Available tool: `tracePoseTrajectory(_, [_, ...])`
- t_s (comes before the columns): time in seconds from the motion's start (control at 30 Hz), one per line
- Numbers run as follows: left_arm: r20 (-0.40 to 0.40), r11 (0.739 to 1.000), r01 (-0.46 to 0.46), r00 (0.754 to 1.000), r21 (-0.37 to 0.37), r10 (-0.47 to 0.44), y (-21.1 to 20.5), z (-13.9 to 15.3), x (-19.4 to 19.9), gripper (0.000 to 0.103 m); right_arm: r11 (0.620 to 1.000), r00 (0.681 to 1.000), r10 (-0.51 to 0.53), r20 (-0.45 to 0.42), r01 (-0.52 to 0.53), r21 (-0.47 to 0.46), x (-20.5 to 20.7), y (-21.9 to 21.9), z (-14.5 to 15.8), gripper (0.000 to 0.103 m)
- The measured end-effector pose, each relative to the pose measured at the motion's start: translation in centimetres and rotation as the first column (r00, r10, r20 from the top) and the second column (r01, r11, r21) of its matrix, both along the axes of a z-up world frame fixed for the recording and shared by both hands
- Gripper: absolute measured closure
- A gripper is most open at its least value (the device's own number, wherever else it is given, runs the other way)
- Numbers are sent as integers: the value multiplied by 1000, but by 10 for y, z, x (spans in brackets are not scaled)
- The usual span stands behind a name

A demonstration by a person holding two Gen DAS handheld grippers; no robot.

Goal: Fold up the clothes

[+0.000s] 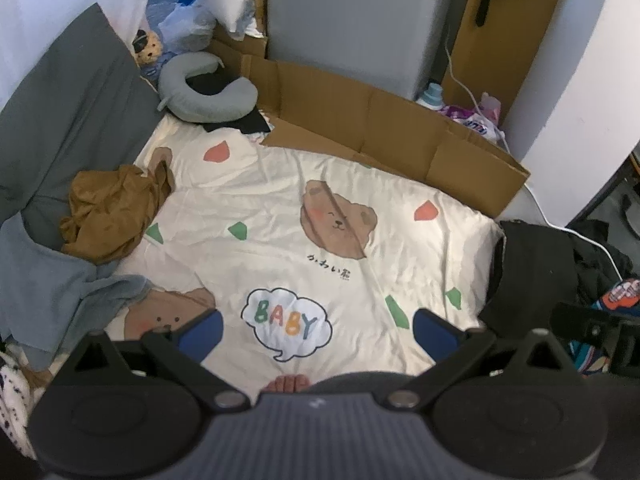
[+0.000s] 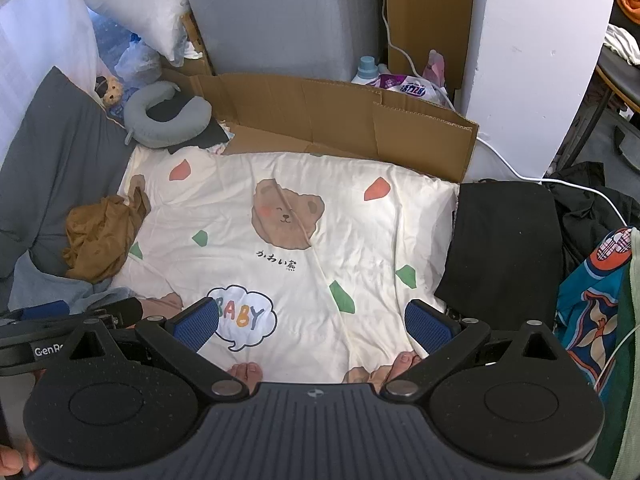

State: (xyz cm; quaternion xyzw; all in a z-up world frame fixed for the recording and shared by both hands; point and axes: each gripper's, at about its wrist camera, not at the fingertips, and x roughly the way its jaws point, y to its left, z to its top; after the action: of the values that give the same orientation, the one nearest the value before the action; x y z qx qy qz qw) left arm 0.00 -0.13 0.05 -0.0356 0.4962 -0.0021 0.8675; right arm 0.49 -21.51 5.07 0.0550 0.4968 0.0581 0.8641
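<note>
While both grippers are hovering over the bed, the left gripper (image 1: 316,330) and right gripper (image 2: 316,322) are standing fully open, gripping nothing. A crumpled brown garment (image 1: 110,216) is lying at the quilt's (image 1: 320,184) left edge, well apart from both, ahead and left. A flat, folded black garment (image 2: 504,240) is resting off the quilt's right edge. The cream quilt, softly wrinkled and printed with bears, is offering open room between them. Corrugated cardboard (image 1: 380,120) is bordering the far edge.

Both wrist views look down at the bedspread (image 1: 320,184).
</note>
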Motion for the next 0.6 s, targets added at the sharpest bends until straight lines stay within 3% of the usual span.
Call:
tracePoseTrajectory(0.27, [15,993,58,998,103,-59,-16,0,-4,1,1000,1000,0,-1,0,2,-1,-2,-2,1])
tracePoseTrajectory(0.6, [13,996,45,999,74,-46,-9,-1,-6,1,1000,1000,-6,3,6,12,0,-3,3,1])
